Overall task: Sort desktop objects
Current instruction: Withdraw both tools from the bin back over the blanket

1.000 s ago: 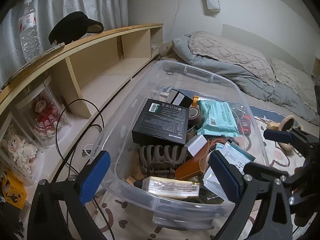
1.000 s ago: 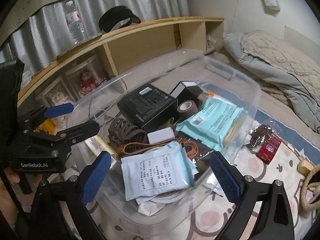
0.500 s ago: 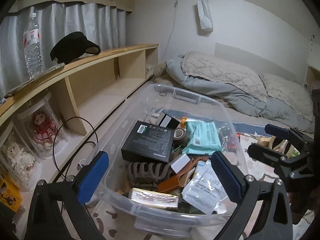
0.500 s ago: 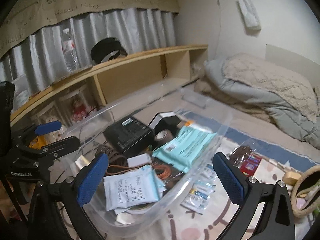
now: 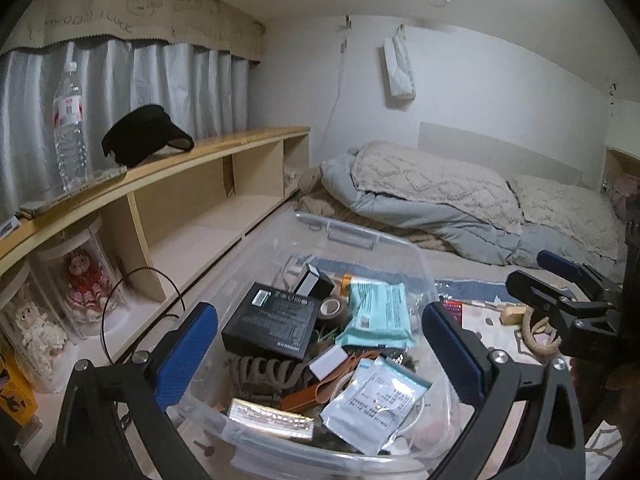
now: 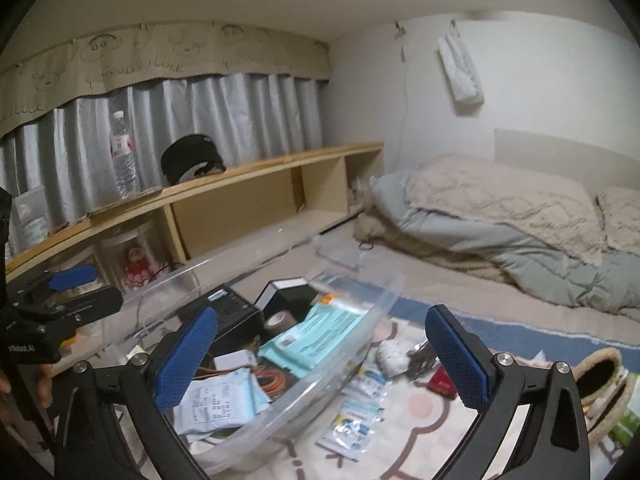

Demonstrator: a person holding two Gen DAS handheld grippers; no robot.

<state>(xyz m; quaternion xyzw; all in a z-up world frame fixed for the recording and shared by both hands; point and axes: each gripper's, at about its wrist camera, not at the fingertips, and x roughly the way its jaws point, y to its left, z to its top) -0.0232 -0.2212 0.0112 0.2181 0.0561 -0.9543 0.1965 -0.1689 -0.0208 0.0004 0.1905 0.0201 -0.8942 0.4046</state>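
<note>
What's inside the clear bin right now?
The clear bin holds a black box, teal packet, tape roll, brown claw clip, white sachet and orange strap. Whatever lies beneath that pile is covered.

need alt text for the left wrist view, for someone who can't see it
An open left gripper hangs over a clear plastic bin crammed with a black box, a teal packet, a white pouch and other clutter. A wooden shelf runs along the left, with a rumpled bed behind.
</note>
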